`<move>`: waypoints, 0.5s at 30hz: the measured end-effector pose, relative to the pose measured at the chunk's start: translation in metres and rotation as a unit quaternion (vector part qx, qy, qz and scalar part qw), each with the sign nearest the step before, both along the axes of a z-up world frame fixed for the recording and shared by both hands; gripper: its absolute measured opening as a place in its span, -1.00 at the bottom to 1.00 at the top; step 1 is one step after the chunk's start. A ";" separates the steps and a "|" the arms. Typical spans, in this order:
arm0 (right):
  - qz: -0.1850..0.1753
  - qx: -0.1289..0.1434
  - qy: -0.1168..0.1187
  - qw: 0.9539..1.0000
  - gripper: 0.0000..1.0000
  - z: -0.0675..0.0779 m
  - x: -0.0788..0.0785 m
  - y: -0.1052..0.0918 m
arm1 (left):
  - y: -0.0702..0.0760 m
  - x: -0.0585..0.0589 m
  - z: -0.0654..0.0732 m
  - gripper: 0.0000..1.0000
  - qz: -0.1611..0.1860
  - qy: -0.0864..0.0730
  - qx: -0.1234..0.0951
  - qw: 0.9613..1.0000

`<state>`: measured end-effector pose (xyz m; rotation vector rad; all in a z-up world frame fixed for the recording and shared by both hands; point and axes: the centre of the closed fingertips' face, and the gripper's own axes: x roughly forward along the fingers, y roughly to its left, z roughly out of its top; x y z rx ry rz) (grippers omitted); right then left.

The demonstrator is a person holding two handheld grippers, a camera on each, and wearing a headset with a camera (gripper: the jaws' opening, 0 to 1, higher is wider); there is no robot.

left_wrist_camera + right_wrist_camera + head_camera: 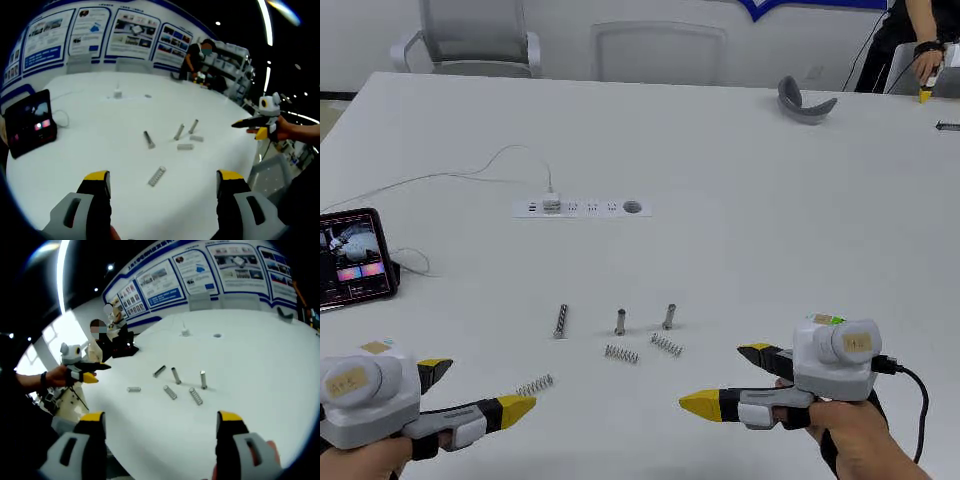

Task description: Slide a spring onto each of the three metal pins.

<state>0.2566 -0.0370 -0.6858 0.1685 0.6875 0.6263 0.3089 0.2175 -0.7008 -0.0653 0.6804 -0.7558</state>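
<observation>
Three metal pins sit in a short row on the white tabletop [770, 230]: the left pin [560, 321] looks tilted, while the middle pin [620, 321] and the right pin [669, 316] stand upright. Two loose springs, the centre spring [621, 353] and the right spring [666, 345], lie just in front of the pins. The near spring [534, 385] lies beside the left gripper [475, 388]. The left gripper and the right gripper [728, 376] hover at the near edge, jaws wide and empty.
</observation>
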 end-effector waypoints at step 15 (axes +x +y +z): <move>-0.003 -0.005 0.002 1.000 0.91 -0.008 -0.006 -0.003 | -0.007 0.010 -0.009 0.71 -0.005 0.014 -0.002 1.000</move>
